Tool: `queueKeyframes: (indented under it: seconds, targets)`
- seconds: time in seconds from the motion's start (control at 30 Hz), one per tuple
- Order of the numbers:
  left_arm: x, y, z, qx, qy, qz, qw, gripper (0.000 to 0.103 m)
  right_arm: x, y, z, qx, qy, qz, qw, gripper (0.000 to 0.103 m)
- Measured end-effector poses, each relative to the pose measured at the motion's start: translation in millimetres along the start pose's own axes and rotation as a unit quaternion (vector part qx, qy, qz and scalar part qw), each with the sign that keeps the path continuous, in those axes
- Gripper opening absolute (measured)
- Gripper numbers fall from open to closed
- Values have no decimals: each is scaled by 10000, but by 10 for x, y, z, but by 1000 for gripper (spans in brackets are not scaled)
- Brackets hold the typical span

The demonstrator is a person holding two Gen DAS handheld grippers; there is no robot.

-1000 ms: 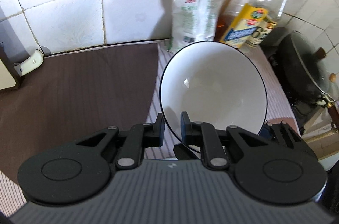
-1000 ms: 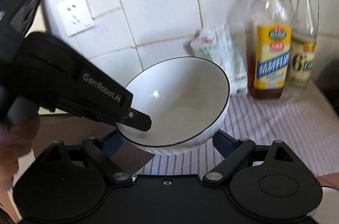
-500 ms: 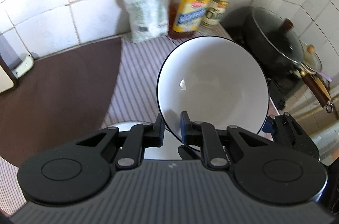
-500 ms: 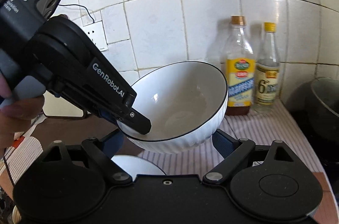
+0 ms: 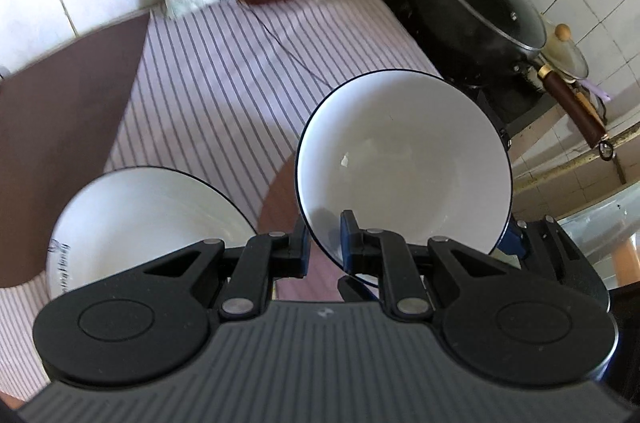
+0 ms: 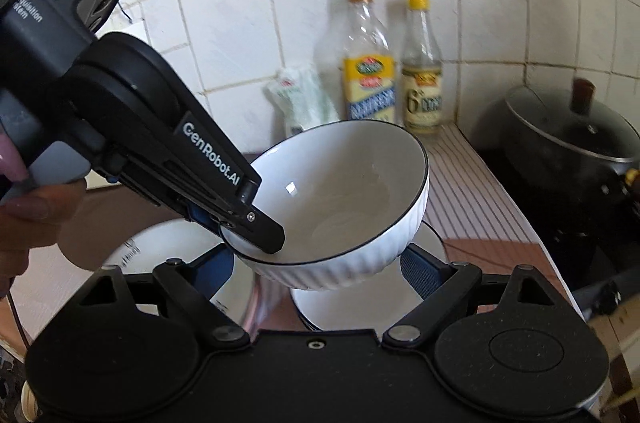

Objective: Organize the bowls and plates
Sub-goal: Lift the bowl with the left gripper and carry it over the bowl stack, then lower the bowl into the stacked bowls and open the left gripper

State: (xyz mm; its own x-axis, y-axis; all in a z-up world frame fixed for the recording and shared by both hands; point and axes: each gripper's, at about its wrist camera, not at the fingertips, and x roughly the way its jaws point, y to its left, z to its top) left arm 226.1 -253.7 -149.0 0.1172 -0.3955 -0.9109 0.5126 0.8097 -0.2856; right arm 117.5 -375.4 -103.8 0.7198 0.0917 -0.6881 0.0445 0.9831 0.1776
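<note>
The left gripper (image 5: pixel 324 243) is closed on the rim of a white bowl (image 5: pixel 404 163). One finger pad sits inside the bowl and the other outside, so the thin wall with its dark edge line is pinched between them. In the left wrist view the bowl fills the centre right of the frame and is tilted, with its opening toward the camera. A grip on the rim alone probably lets the bowl hang at this angle, which I think makes it easy to lower into another dish.

In the right wrist view, the left gripper (image 6: pixel 256 227) comes in from the upper left, and the same bowl (image 6: pixel 348 199) hangs in the middle of the frame, above and between the fingers of the right gripper (image 6: pixel 320 263). These fingers are spread wide and hold nothing; the ribbed underside of the bowl is near them, but I cannot tell if it touches. They seem placed to guard or steady the bowl.

Below the bowl, at the lower centre, lies a white plate (image 6: pixel 360 311) on the counter. At the lower left of the left wrist view is a second dish (image 5: pixel 140 215) with a dark rim and small print. Both rest on a striped cloth (image 5: pixel 224 83). Further out, two bottles (image 6: pixel 372 75) and a bag (image 6: pixel 304 103) stand against the tiled wall, and a black pot (image 6: pixel 568 135) with a lid is on the right.
</note>
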Motion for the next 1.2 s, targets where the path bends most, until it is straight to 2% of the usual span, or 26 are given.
queueKeyframes:
  seconds: [0.43, 0.57, 0.77, 0.87, 0.93, 1.0, 1.1, 1.2]
  targets:
    - [367, -34, 9, -394, 327, 171, 9985, 13, 135, -145, -101, 162, 562, -127, 9982, 93]
    - [411, -54, 17, -409, 349, 256, 9982, 13, 125, -76, -142, 45, 512, -359, 9980, 93]
    - [426, -139, -40, -304, 236, 584, 9976, 14, 150, -79, -130, -103, 643, -433, 9969, 93]
    - [449, -130, -80, -359, 157, 650, 9971, 15, 160, 11, -145, -441, 734, -615, 9944, 93]
    - [459, -131, -94, -360, 99, 678, 9970, 15, 124, 110, -168, -811, 621, -805, 9915, 93]
    - [474, -133, -105, -371, 80, 709, 9968, 15, 85, 147, -185, -974, 507, -819, 9906, 93]
    - [461, -119, -106, -429, 27, 655, 9969, 16, 53, 74, -213, -836, 483, -727, 9927, 93]
    - [346, -51, -116, -665, -305, 457, 9963, 18, -28, -67, -235, -577, 365, -552, 9961, 93]
